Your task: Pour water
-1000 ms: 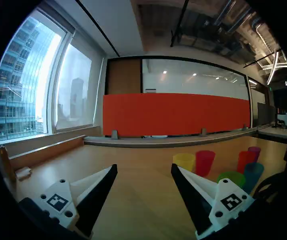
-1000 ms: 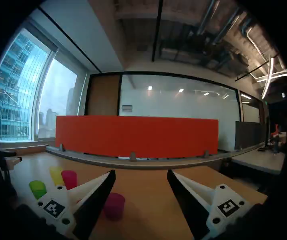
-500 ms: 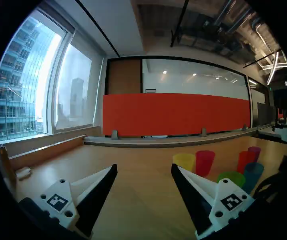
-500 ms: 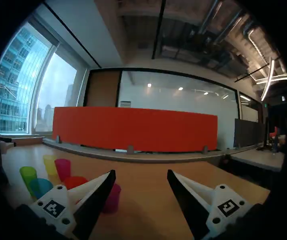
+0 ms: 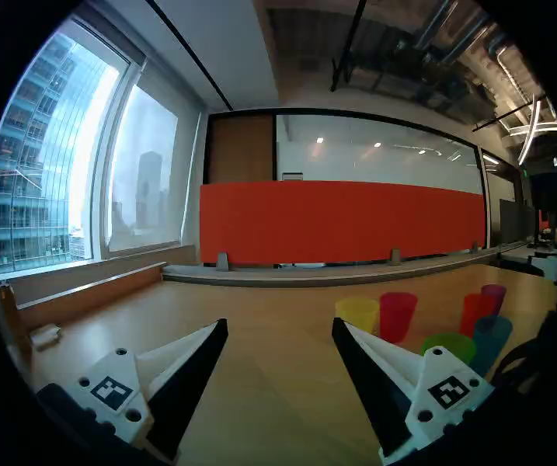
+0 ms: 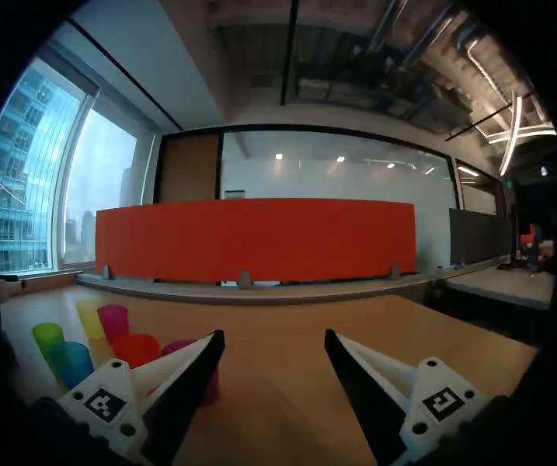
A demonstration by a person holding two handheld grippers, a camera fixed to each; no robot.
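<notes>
Both tools are open and empty. The left tool (image 5: 278, 325) and the right tool (image 6: 273, 335) hover low over the wooden desk (image 5: 278, 404), jaws spread wide.

The task's things are six coloured plastic cups (image 5: 397, 314). They stand close together, well back from the far edge where the orange divider (image 5: 340, 221) runs. I cannot tell which one holds water.

I judge them light, thin and smooth. A hard squeeze may bend the wall, and a full one may slop. I would take one at mid-height, below the rim.

The left gripper view gives me the yellow cup (image 5: 356, 312) and the green cup (image 5: 449, 346), and the window-side edge. The right gripper view gives me the purple cup (image 6: 209, 384) just beside its left finger, and the desk's right edge.
</notes>
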